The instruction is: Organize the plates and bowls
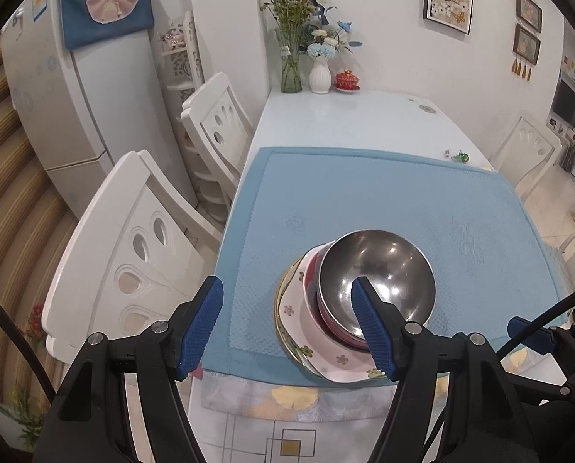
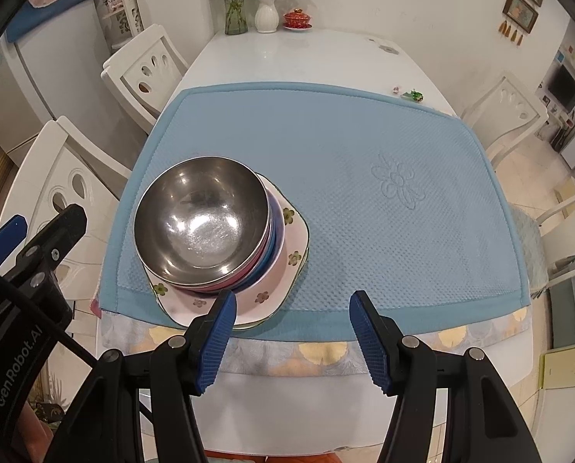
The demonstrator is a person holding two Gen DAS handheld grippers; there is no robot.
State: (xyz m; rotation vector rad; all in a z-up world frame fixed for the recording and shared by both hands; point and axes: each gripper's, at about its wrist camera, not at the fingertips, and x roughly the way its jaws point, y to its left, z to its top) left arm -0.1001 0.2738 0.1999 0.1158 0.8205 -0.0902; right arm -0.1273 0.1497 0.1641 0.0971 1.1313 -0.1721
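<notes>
1. We see our left gripper (image 1: pixel 287 318) with its jaws spread wide and nothing between them; its blue fingers (image 1: pixel 204 322) hang above the near left part of the blue mat (image 1: pixel 364 193).
2. Our right gripper (image 2: pixel 292 330) is likewise wide apart and holds nothing, poised over the near edge of the mat, with its left finger just in front of the stack.
3. The dishes sit in one stack on the near left part of the mat. On top is a steel bowl (image 2: pixel 200 223), upright, its shiny inside facing us.
4. The steel bowl nests in a pink bowl (image 1: pixel 328 320), and from the right wrist view we also make out a blue bowl (image 2: pixel 276 247) under the pink one.
5. At the bottom lies a flowered plate (image 2: pixel 287 254), pale pink with small blossoms and a gilt rim; it reaches slightly past the mat's near edge.
6. The mat lies on a white table (image 2: pixel 287 54). At the far end stand a glass vase (image 1: pixel 290 63) of green stems, a white vase (image 1: pixel 320 75) of blue flowers and a red lidded cup (image 1: pixel 346 79).
7. White chairs (image 1: pixel 133 247) stand along the table's sides, and a refrigerator (image 1: pixel 75 96) stands to the left.
</notes>
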